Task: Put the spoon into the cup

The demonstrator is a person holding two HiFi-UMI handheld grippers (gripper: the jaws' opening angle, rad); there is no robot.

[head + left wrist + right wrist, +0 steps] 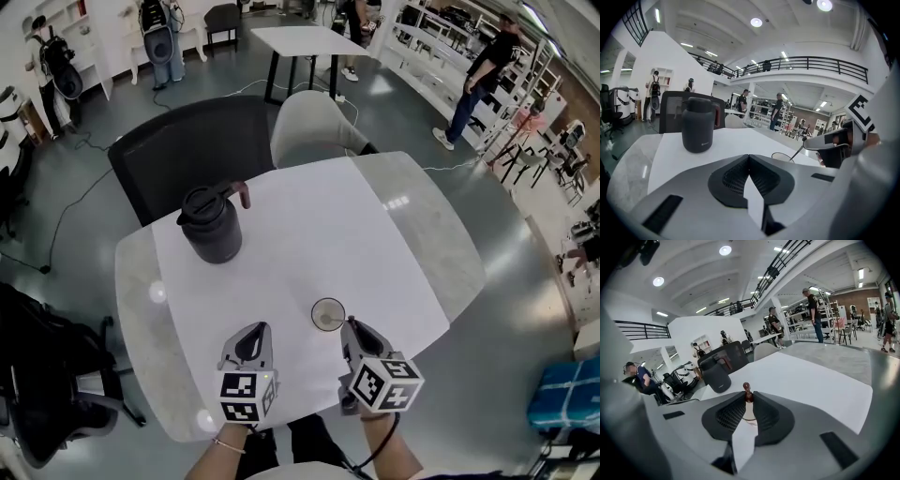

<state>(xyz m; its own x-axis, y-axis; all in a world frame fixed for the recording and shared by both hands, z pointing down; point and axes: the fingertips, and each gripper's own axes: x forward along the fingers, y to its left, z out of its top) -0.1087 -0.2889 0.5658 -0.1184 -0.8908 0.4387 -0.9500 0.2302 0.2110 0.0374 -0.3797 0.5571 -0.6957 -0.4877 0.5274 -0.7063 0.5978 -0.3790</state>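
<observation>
A clear glass cup [327,315] stands on the white mat [309,230] near the table's front edge. My right gripper [350,325] is just to the right of the cup and is shut on the spoon. The spoon's brown handle end [746,390] pokes up between the jaw tips, with the cup [749,417] showing below them. In the left gripper view the thin spoon shaft [797,153] slants from the right gripper [833,141] down to the cup's rim [782,156]. My left gripper [255,336] is left of the cup, its tips [749,157] together and holding nothing.
A dark lidded jug [211,228] stands at the mat's far left. The round grey table [422,234] extends beyond the mat. A black chair [187,150] and a grey chair [314,127] stand at the far side. People are in the background.
</observation>
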